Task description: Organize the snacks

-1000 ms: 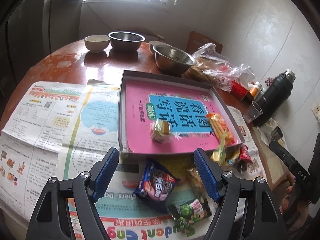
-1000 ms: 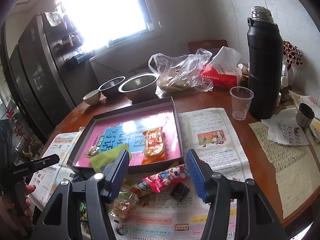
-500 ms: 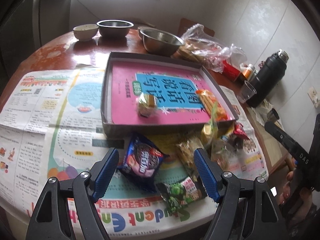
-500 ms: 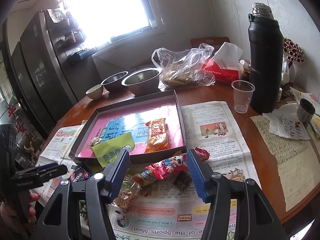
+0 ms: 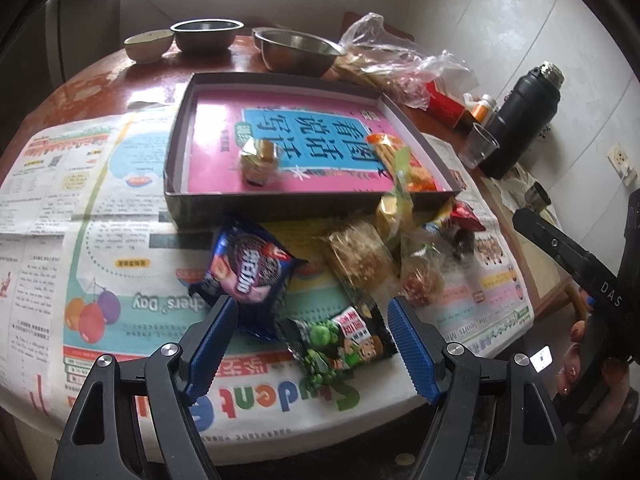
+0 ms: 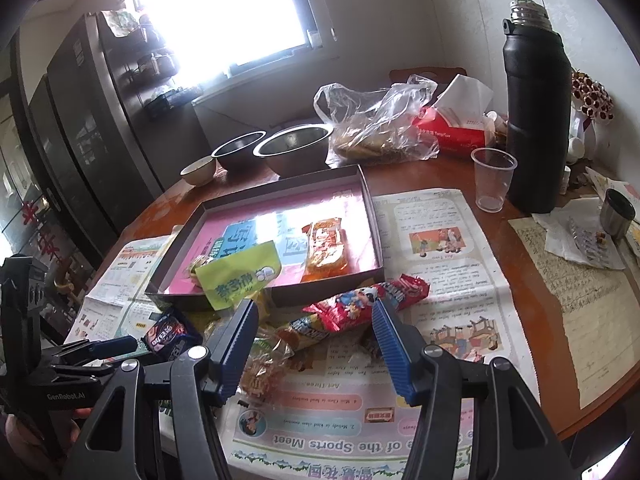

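A shallow grey box (image 5: 176, 128) with a pink book cover as its floor holds a small wrapped cake (image 5: 259, 158) and an orange snack pack (image 5: 404, 160). In front of it lie a dark Oreo pack (image 5: 248, 268), a green pea pack (image 5: 340, 342), a clear cracker pack (image 5: 358, 258) and a red wrapper (image 5: 464, 216). My left gripper (image 5: 312, 320) is open, just above the pea pack. My right gripper (image 6: 314, 318) is open over a long red pack (image 6: 360, 304). A lime-green pack (image 6: 236, 272) leans on the box rim (image 6: 368, 204).
Newspaper (image 5: 60, 184) covers the near table. Steel bowls (image 5: 296, 54), a small bowl (image 5: 148, 44), a plastic bag of food (image 6: 380, 128), a red tissue box (image 6: 456, 130), a plastic cup (image 6: 492, 178) and a black flask (image 6: 536, 112) stand behind and right.
The left gripper has pulled back and lowered toward the loose packs at the table's front. The right gripper has shifted slightly back. Both stay open and empty.
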`<state>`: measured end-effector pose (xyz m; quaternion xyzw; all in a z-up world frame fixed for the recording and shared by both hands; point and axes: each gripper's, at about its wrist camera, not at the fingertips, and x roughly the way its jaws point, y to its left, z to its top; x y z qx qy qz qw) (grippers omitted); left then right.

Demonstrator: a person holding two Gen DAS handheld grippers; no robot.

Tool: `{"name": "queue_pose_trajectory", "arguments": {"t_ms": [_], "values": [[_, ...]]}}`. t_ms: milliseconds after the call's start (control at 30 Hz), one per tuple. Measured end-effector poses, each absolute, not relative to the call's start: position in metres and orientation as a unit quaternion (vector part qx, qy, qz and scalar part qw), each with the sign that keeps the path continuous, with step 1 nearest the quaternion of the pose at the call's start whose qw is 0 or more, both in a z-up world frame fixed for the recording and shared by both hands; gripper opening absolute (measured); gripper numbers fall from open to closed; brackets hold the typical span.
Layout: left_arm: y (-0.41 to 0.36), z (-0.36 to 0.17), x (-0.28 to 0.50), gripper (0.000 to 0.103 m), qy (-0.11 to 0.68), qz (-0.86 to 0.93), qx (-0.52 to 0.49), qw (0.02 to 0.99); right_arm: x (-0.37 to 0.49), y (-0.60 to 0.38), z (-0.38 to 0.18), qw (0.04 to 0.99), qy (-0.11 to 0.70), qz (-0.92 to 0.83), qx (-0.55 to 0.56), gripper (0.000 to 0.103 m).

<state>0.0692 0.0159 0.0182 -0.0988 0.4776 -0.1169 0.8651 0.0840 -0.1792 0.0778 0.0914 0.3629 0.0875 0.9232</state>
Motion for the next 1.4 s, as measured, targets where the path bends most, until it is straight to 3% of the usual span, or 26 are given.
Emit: {"name": "queue_pose_trajectory", "arguments": {"t_ms": [933, 1400], "values": [[-0.022, -0.019, 0.070, 0.079, 0.520, -0.082, -0.066, 0.848, 0.069, -0.158, 0.047, 0.900, 0.404, 0.138, 0.090, 0.059], [-0.020, -0.020, 0.066, 0.079, 0.505, -0.074, -0.045, 0.859, 0.082, -0.136, 0.020, 0.885, 0.433, 0.147, 0.084, 0.059]]}}
